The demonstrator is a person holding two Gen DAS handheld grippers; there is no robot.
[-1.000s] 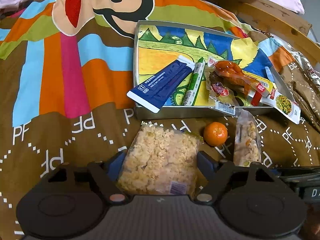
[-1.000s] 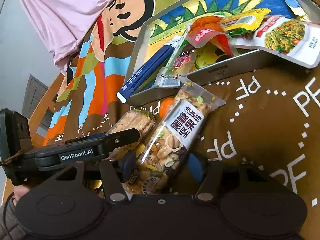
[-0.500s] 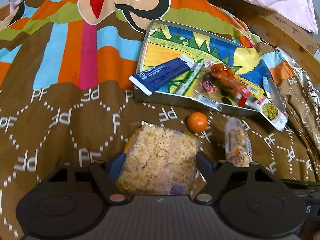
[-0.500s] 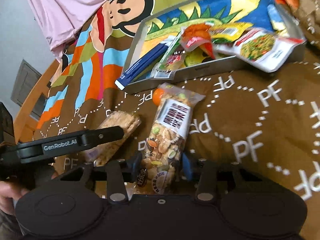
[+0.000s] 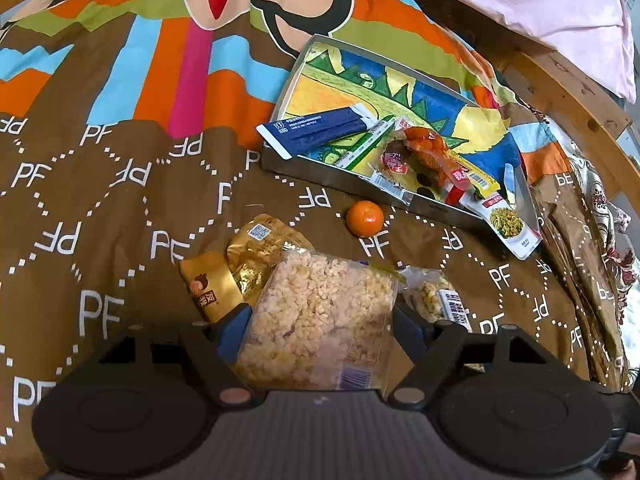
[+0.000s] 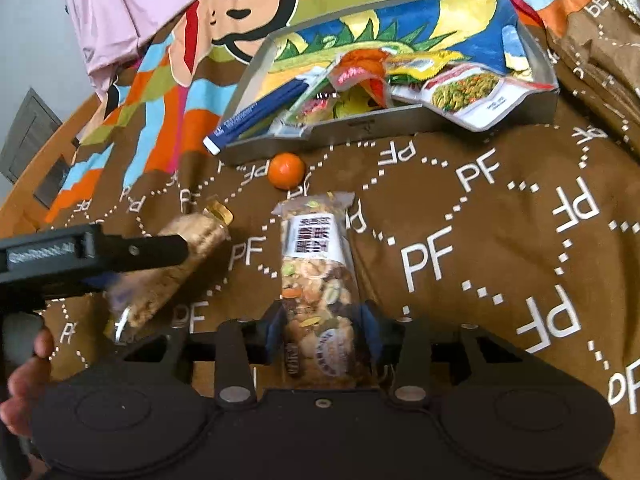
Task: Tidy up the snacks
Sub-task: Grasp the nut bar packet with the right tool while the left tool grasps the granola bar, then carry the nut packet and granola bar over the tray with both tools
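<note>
My left gripper (image 5: 320,320) is shut on a clear pack of puffed rice cakes (image 5: 320,316) and holds it above the bedspread; it shows in the right wrist view (image 6: 180,256) too. My right gripper (image 6: 320,320) is shut on a clear pack of mixed nuts (image 6: 316,276), also lifted; it also shows in the left wrist view (image 5: 440,300). A metal tray (image 5: 344,172) with a painted floor lies ahead, holding a blue sachet (image 5: 316,128), a green stick and several snack packs. The tray shows in the right wrist view (image 6: 360,128) as well.
A small orange (image 5: 365,218) lies on the bedspread just before the tray, also in the right wrist view (image 6: 286,170). Two gold foil packs (image 5: 248,264) lie under the rice cakes. A wooden bed frame (image 5: 568,88) and pink pillow (image 5: 540,4) stand behind.
Both grippers have risen and drawn back from the tray with their packs. The gold foil packs have come into view beneath the rice cakes. The right gripper closed tighter on the nut pack.
</note>
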